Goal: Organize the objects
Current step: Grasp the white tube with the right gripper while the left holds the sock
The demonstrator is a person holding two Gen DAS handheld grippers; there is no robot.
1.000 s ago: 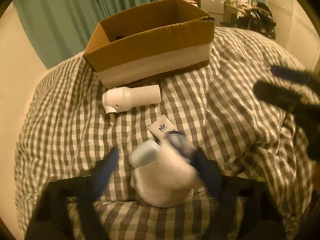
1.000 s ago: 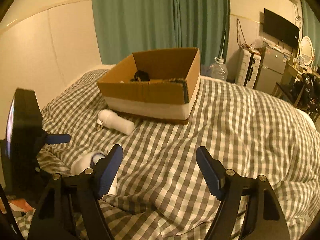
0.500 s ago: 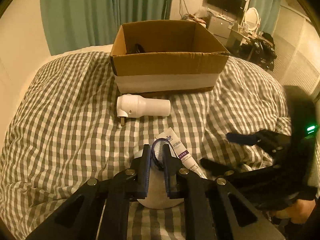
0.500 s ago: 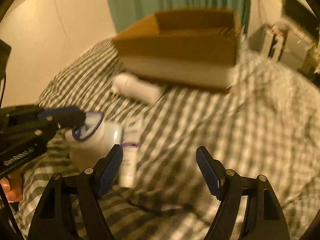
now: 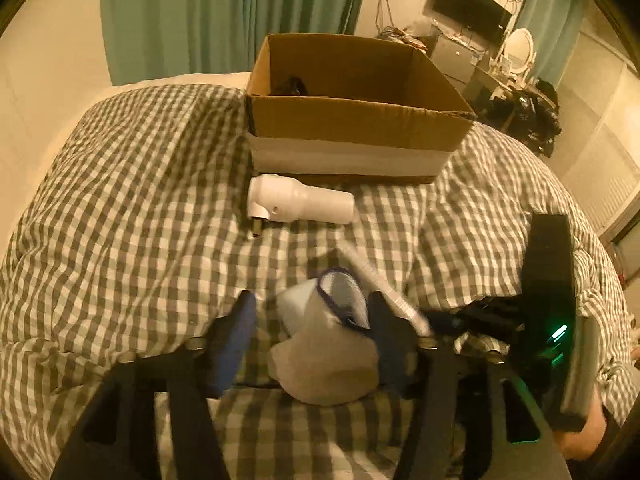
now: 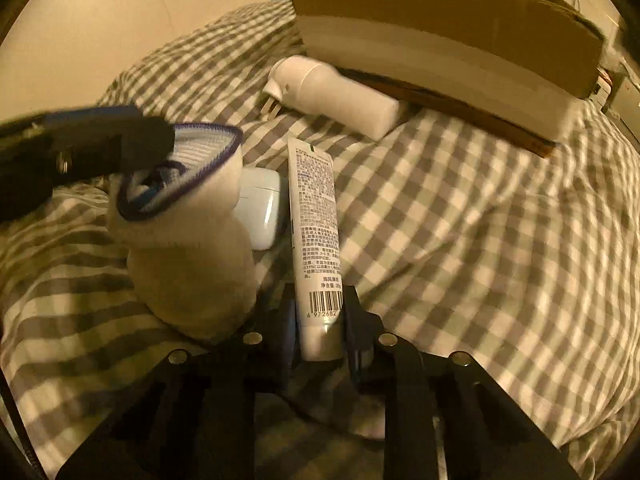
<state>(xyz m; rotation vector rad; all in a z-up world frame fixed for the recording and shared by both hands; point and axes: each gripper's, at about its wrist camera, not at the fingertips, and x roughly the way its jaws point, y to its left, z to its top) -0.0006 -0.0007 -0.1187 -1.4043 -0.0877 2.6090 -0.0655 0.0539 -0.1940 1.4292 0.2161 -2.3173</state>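
A white sock with a purple cuff point(image 5: 336, 344) stands on the checked bed between the spread fingers of my left gripper point(image 5: 312, 320), which is open; one finger reaches into the cuff point(image 6: 180, 168). My right gripper point(image 6: 320, 320) is shut on the lower end of a white cream tube point(image 6: 314, 216), also seen blurred in the left wrist view point(image 5: 384, 284). A small pale blue case point(image 6: 260, 208) lies between sock and tube. A white plug-in device point(image 5: 300, 202) lies in front of the open cardboard box point(image 5: 352, 120), also visible in the right wrist view point(image 6: 336, 96).
The box point(image 6: 440, 40) stands at the far middle of the bed and holds a dark item point(image 5: 290, 84). Green curtains point(image 5: 224, 12) hang behind it. Furniture and a TV point(image 5: 472, 4) are at the far right. The right gripper's body point(image 5: 548, 280) is close on my right.
My left gripper has opened around the sock's cuff after pinching it. My right gripper has moved down and closed on the cream tube, lifting its end.
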